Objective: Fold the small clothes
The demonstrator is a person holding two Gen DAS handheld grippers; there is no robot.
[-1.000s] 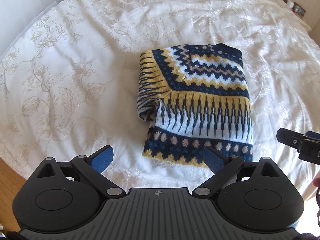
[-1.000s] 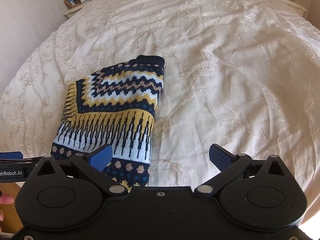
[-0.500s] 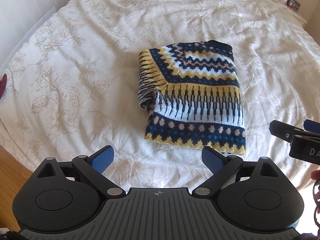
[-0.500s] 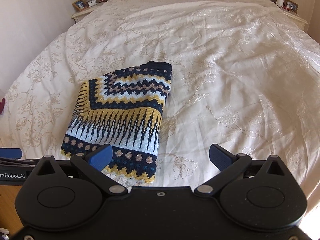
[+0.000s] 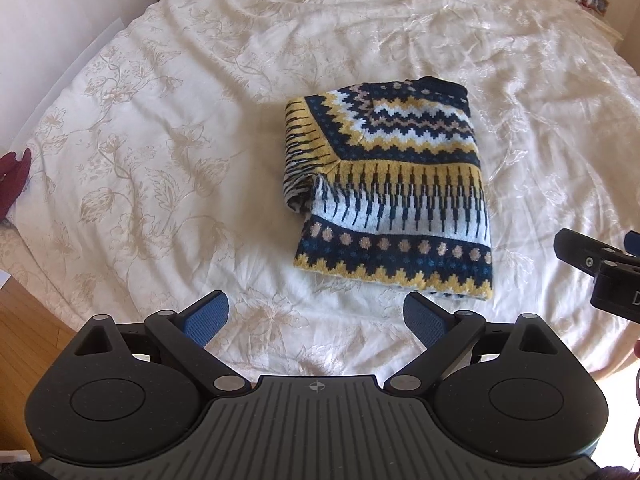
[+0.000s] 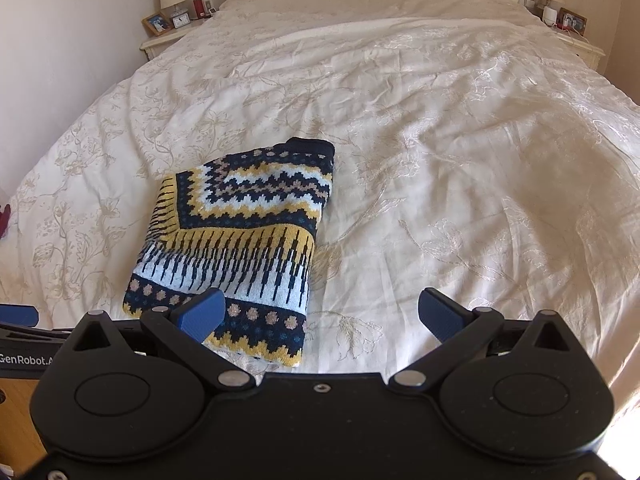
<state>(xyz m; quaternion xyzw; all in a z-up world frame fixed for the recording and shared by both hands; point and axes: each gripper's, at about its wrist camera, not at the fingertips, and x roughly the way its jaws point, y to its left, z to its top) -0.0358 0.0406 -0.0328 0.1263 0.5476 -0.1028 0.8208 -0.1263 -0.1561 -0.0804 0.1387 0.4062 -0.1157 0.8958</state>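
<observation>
Knitted in navy, mustard and white zigzags, the folded sweater (image 5: 390, 200) is lying as a compact rectangle on the cream floral duvet (image 5: 160, 160) near the foot of the bed, apparently set there as finished. Both tools are hovering short of it, touching nothing: the left tool (image 5: 316, 318) is gaping wide, and the right tool (image 6: 320, 314) is spread likewise, probably because the fold looks complete.
</observation>
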